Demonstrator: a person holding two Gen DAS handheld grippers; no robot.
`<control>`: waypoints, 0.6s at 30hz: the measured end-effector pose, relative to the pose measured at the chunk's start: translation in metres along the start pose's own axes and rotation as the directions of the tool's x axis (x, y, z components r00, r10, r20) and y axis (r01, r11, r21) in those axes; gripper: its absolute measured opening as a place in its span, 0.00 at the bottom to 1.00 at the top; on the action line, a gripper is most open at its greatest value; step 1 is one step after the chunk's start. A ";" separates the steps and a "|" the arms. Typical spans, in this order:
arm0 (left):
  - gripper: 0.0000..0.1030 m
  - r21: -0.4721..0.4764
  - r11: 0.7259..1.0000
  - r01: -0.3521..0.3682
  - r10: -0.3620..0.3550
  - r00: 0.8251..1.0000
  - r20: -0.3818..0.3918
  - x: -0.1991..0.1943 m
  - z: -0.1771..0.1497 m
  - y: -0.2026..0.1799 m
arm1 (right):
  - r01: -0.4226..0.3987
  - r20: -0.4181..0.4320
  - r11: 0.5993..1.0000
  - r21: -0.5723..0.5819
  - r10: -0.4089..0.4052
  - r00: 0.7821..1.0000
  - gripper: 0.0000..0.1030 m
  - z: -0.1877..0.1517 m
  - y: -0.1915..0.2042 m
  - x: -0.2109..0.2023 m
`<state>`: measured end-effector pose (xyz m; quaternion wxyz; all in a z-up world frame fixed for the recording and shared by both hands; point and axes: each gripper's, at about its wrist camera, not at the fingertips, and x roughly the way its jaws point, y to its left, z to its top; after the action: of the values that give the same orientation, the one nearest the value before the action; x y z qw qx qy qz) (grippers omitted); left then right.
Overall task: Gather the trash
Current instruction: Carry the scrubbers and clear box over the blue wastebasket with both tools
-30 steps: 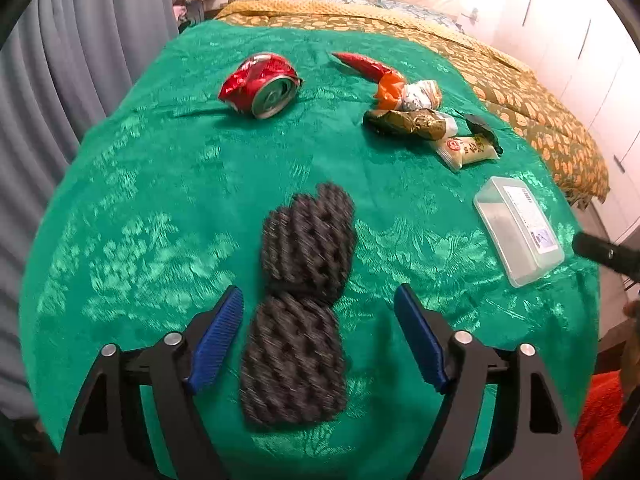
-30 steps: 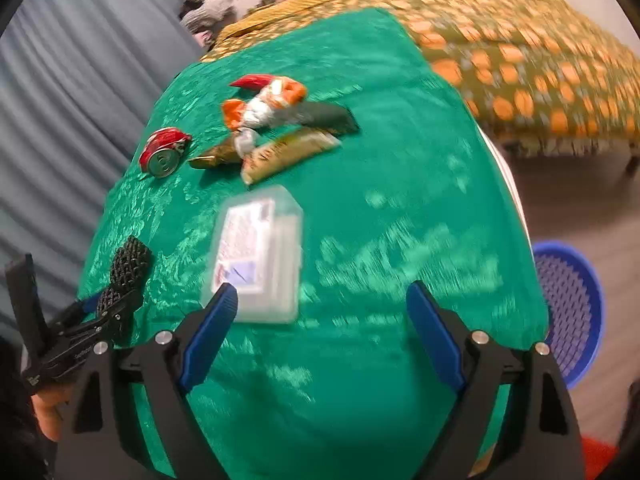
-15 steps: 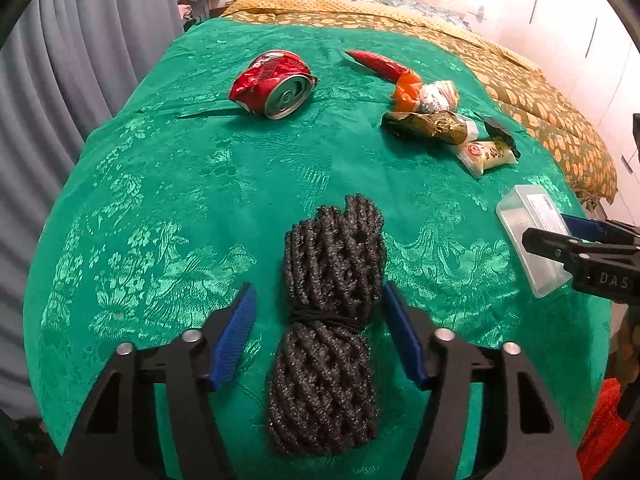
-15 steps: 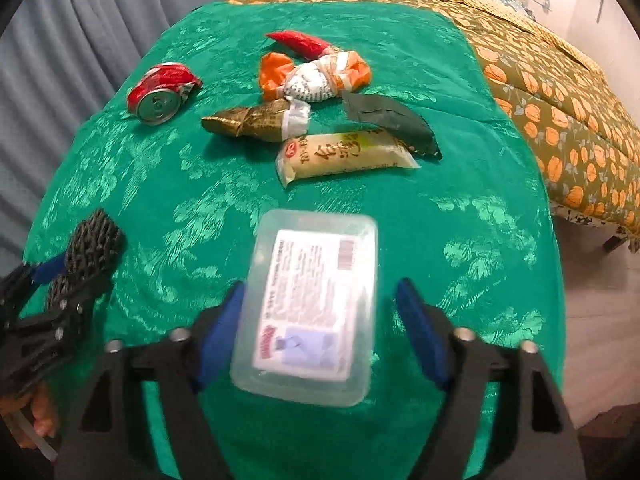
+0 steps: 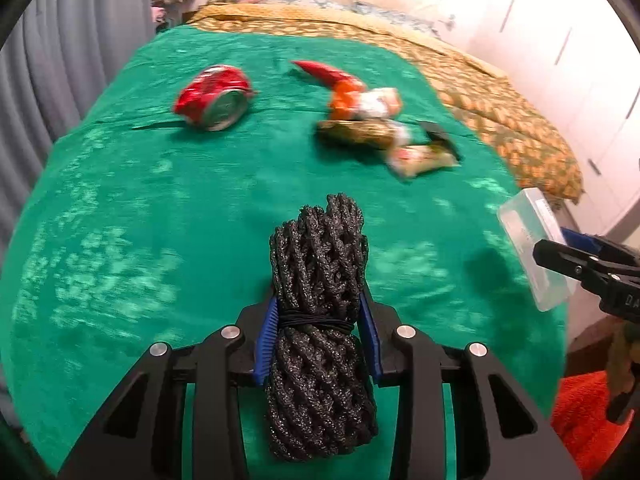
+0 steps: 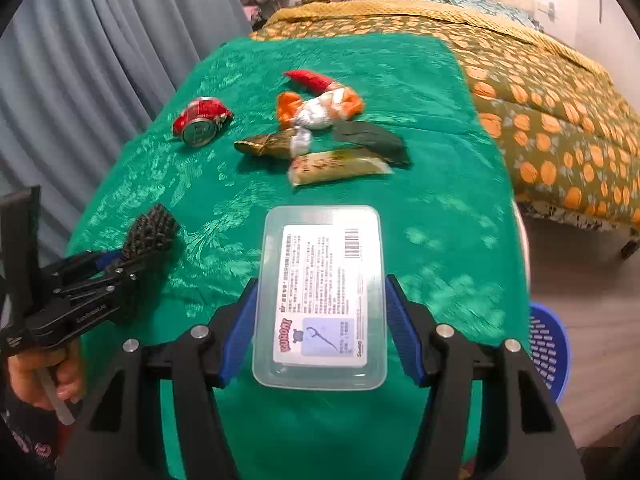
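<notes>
Blue basket [image 6: 548, 352] half off-frame.

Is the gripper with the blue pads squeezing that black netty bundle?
Touching. The left wrist view shows the left gripper with both blue pads pressed into the black mesh bundle.

The near half of the green cloth [image 6: 440, 216] lies bare between the left gripper [image 6: 132, 252] and the right gripper [image 6: 320, 320], giving open passage across the middle. Farther back, a crushed red can [image 6: 200, 122] and a cluster of snack wrappers [image 6: 320, 132] block the way, with a clear lane between can and wrappers. Beyond the cloth's right edge, a blue basket [image 6: 548, 352] stands on the floor.
</notes>
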<state>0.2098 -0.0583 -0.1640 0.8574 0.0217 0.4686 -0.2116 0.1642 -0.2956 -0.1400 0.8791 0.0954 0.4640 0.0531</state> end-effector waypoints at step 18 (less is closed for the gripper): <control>0.34 0.213 0.948 0.236 -0.228 0.972 -0.060 0.014 0.013 -0.229 | 0.147 0.034 0.967 0.208 -0.158 0.987 0.58 -0.057 -0.202 -0.056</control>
<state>0.1387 -0.2740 -0.1313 0.8106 0.0642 0.4567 -0.3608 0.0864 -0.4959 -0.1707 0.8774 0.1505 0.4508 -0.0651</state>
